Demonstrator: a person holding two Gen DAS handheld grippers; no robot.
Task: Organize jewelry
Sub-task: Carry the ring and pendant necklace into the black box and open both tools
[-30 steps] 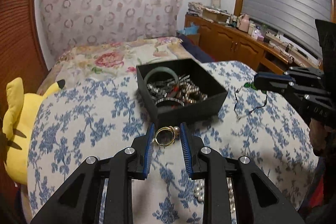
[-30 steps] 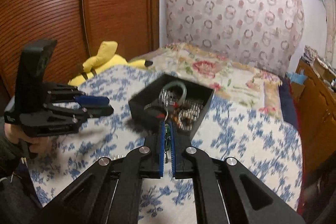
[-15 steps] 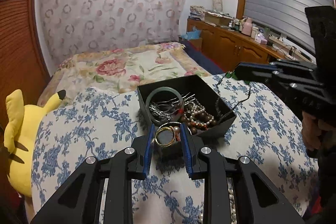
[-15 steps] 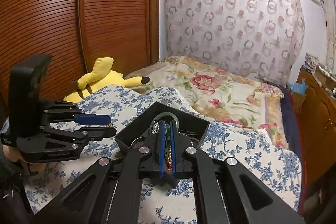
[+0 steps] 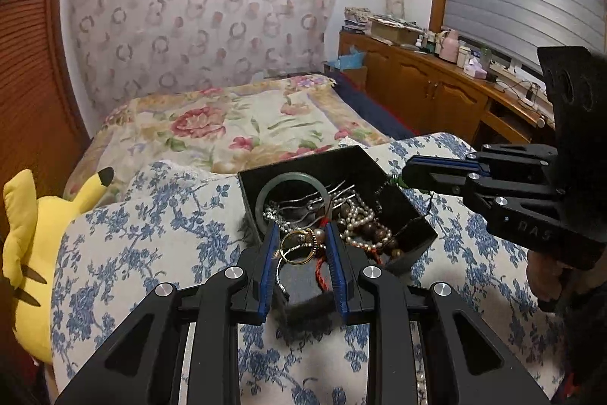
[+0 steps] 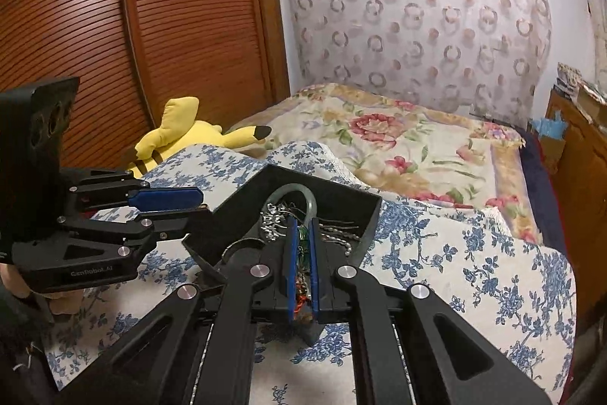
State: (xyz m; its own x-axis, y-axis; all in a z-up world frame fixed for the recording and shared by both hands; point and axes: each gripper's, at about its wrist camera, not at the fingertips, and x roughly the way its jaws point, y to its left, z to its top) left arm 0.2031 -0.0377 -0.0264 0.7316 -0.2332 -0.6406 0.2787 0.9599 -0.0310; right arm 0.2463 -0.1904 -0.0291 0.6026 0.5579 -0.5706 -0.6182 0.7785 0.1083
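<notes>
Gold rings (image 5: pixel 297 247) pinched in left tongs (image 5: pixel 299 245), over the black box's (image 5: pixel 411 211) near corner. Box w/ bangle (image 5: pixel 292 182) & beads sits on the blue-flowered cover (image 5: pixel 151 234). Right tongs (image 6: pixel 302 249), at 3 o'clock, nearly closed on a green-beaded cord (image 6: pixel 302 234) above the box.

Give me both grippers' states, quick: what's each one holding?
Left gripper: shut on a gold ring, over the black box.
Right gripper: shut on a thin green-beaded piece, also over the box.
</notes>
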